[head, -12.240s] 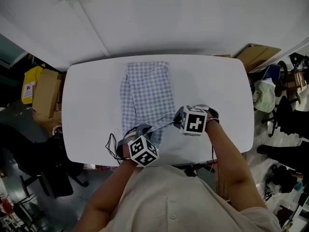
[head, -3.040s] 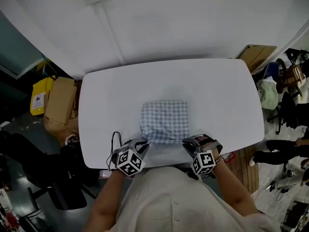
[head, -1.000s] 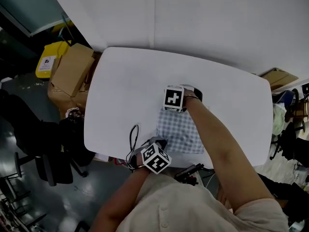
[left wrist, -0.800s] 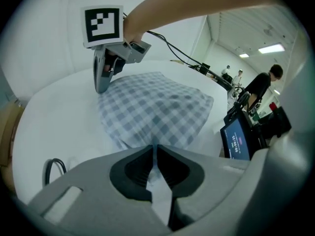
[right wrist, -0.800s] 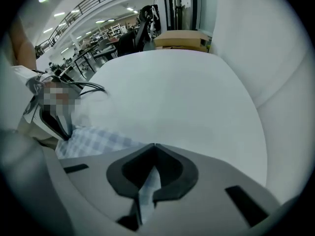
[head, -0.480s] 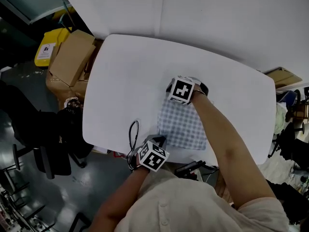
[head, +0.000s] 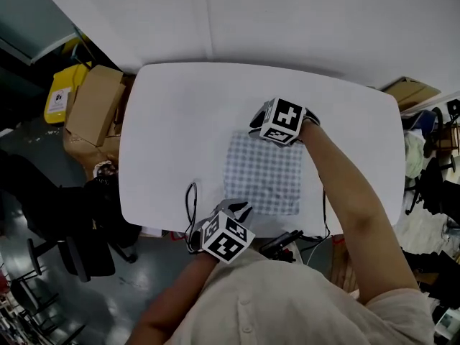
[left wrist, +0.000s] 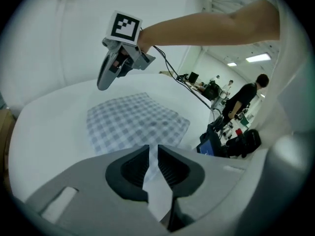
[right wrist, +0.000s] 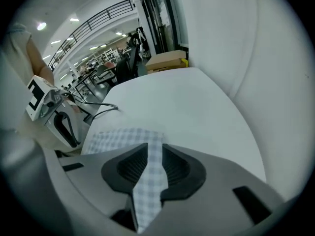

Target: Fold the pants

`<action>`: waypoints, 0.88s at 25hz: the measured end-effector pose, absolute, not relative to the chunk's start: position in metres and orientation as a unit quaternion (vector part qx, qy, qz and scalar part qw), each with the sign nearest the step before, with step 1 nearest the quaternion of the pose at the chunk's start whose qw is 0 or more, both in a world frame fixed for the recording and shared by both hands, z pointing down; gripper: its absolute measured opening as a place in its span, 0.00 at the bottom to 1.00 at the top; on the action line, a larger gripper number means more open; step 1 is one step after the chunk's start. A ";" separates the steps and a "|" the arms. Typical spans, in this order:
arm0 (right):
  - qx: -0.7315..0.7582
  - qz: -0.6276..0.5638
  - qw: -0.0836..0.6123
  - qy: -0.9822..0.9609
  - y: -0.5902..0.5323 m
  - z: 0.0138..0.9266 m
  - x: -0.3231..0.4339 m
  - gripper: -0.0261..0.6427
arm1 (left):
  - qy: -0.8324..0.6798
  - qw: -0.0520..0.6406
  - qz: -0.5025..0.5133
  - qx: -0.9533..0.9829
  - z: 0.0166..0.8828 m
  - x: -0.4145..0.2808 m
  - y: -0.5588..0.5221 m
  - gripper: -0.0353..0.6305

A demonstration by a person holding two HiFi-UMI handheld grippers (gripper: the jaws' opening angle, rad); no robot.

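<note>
**A:** Head view first. The pants (head: 264,172) are lying folded into a checked square on the white table (head: 172,113), toward its near edge. The right gripper (head: 257,124) is hanging over the square's far left corner. The left gripper (head: 238,208) is hovering by the near left corner. The jaws aren't reading from up here.

**B:** The gripper views are filling that in. In the left gripper view, the left gripper (left wrist: 153,151) is showing its pads nearly together. Only a thin slit is showing, with nothing pinched in it. The pants (left wrist: 133,119) are lying beyond the tips, and the right gripper (left wrist: 106,80) is hanging clear above their far edge.

**A:** And the right one?

**B:** In the right gripper view, the right gripper (right wrist: 154,156) has just been opening its jaws, and they are standing a moderate gap apart. The pants (right wrist: 115,134) are showing through that gap, flat on the table below and not pinched.

**A:** Anything else?

**B:** That view is also catching a black cable (right wrist: 98,108) trailing near the left gripper (right wrist: 59,122). Only the head view is showing the cardboard boxes (head: 93,113) past the table's left end.
</note>
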State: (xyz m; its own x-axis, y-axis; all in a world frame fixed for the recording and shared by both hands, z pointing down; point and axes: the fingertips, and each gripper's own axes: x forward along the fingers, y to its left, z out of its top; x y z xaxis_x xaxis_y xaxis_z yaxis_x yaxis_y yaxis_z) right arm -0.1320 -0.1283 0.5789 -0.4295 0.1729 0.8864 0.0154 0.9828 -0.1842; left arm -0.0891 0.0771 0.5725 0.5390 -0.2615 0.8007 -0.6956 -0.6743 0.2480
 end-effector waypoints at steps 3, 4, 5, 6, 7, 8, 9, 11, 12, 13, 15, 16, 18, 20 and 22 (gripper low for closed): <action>-0.064 0.068 0.549 -0.831 -0.121 0.587 -0.114 0.22 | -0.243 0.258 0.409 0.841 0.580 -0.060 0.079 0.11; -0.062 0.068 0.553 -0.828 -0.122 0.591 -0.110 0.22 | -0.229 0.249 0.421 0.841 0.584 -0.052 0.080 0.11; -0.060 0.069 0.558 -0.825 -0.124 0.596 -0.107 0.22 | -0.216 0.242 0.433 0.841 0.590 -0.044 0.082 0.11; -0.059 0.072 0.562 -0.822 -0.125 0.601 -0.106 0.22 | -0.205 0.238 0.444 0.839 0.596 -0.039 0.085 0.11; -0.060 0.076 0.567 -0.818 -0.126 0.607 -0.105 0.22 | -0.198 0.236 0.454 0.836 0.602 -0.035 0.087 0.11; -0.063 0.080 0.573 -0.813 -0.127 0.612 -0.104 0.22 | -0.195 0.236 0.461 0.833 0.608 -0.032 0.088 0.11; -0.067 0.086 0.580 -0.808 -0.127 0.618 -0.104 0.22 | -0.194 0.236 0.466 0.831 0.613 -0.031 0.089 0.12; -0.078 0.104 0.591 -0.796 -0.125 0.628 -0.102 0.22 | -0.193 0.235 0.473 0.827 0.619 -0.029 0.089 0.12; -0.085 0.117 0.594 -0.791 -0.123 0.632 -0.102 0.22 | -0.191 0.234 0.476 0.826 0.621 -0.029 0.090 0.12; -0.093 0.129 0.596 -0.787 -0.120 0.635 -0.102 0.20 | -0.189 0.232 0.480 0.825 0.623 -0.029 0.090 0.11; -0.110 0.146 0.597 -0.781 -0.115 0.637 -0.101 0.15 | -0.181 0.227 0.487 0.824 0.626 -0.028 0.091 0.12; -0.116 0.149 0.598 -0.779 -0.115 0.638 -0.100 0.13 | -0.178 0.224 0.490 0.823 0.627 -0.028 0.092 0.12; -0.121 0.143 0.600 -0.778 -0.117 0.637 -0.100 0.10 | -0.173 0.222 0.495 0.822 0.630 -0.028 0.094 0.12; -0.123 0.125 0.605 -0.777 -0.123 0.636 -0.099 0.09 | -0.169 0.222 0.499 0.821 0.635 -0.028 0.098 0.12; -0.123 0.113 0.609 -0.775 -0.127 0.637 -0.098 0.08 | -0.165 0.225 0.501 0.820 0.640 -0.027 0.101 0.12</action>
